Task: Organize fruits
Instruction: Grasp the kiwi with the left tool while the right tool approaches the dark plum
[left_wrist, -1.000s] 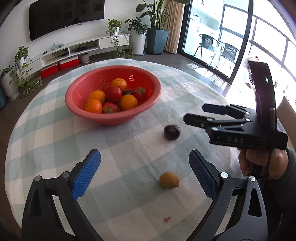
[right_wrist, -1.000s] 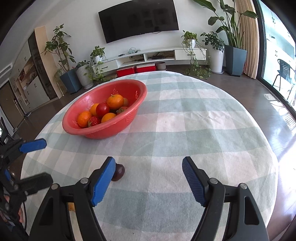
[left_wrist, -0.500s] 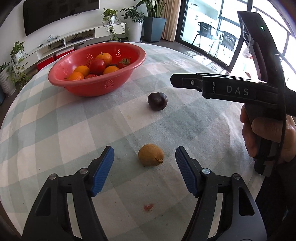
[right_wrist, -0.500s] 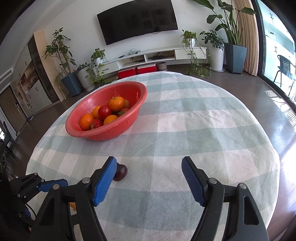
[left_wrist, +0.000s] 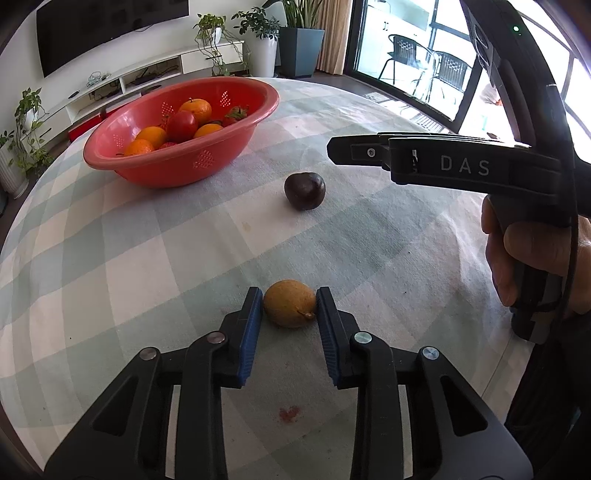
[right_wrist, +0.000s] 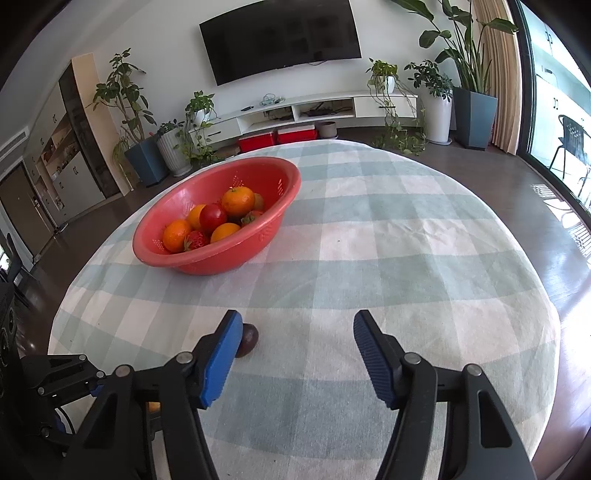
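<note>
Checked counter (left_wrist: 110, 266) in a living room: left claw (left_wrist: 290, 308) just closing onto brown fruit (left_wrist: 290, 303) at near edge, pads touching; right claw (right_wrist: 295, 354) released beside dark plum (left_wrist: 304, 191). Next: lift, carry into red bowl (left_wrist: 177, 166).

A brown kiwi (left_wrist: 290, 308) and a dark plum (left_wrist: 304, 191) lie on the cloth, both outside the red fruit-filled bowl (left_wrist: 177, 168).

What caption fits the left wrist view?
Left gripper closing on the brown fruit, dark fruit and red bowl beyond.
</note>
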